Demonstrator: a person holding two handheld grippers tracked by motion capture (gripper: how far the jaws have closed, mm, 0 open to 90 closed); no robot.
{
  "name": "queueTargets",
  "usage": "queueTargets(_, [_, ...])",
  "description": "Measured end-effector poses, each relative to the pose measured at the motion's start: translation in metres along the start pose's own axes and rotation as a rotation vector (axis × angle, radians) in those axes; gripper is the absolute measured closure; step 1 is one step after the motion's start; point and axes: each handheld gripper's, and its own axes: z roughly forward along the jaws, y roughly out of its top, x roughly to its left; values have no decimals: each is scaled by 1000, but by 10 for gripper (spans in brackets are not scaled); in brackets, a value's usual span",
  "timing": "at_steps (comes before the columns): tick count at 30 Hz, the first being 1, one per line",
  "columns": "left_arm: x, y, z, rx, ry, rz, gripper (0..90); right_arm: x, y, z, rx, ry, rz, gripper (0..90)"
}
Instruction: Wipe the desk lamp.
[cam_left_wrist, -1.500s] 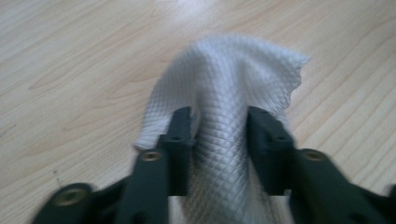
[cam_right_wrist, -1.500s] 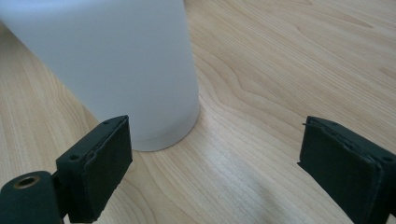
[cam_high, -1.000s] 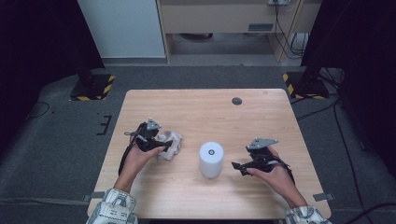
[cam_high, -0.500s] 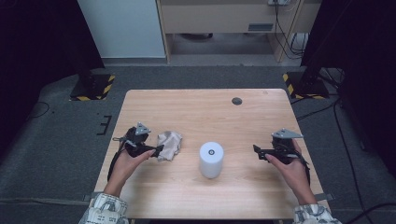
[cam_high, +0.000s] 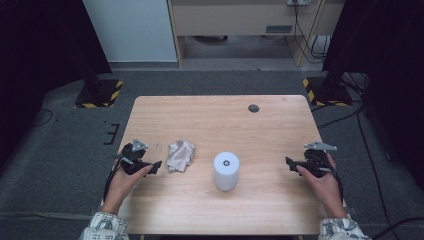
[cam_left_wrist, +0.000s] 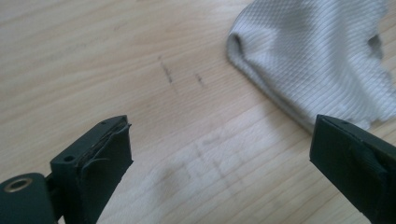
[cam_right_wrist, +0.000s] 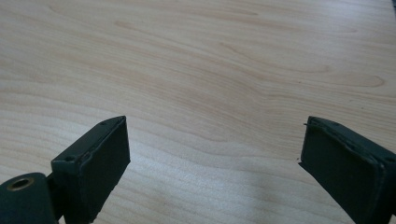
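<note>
Looking like a lab or test room set up for recording. Standing on grey carpet (cam_high: 60, 150): a plain wooden table (cam_high: 210, 115) with a round cable hole (cam_high: 254, 108). Flanking the table: two black stands with bases marked in yellow-and-black hazard tape (cam_high: 97, 95) (cam_high: 327, 90). Hanging at both sides: dark curtains (cam_high: 35, 55). Running along the floor and down behind a pale cabinet (cam_high: 235, 20): loose cables (cam_high: 305, 35).

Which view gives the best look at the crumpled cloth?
The left gripper view: the cloth is close enough to show its ribbed weave and folds, though cropped at the edge. The high view shows the whole cloth small, lying between the left gripper and the white cylinder.
</note>
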Motion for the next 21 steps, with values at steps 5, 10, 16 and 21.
queueTargets(5, [14,-11,3,9,21,-45,57,-2,-2,7,36,0,-5,82])
queueTargets(10, [15,-14,8,20,22,-36,56,-13,-5,14,45,-29,57,80])
queueTargets(16, [12,-16,15,31,12,-28,52,-16,-11,25,91,-53,75,59])
queueTargets(21, [8,-17,22,39,0,-21,40,-12,-13,30,73,-84,46,31])
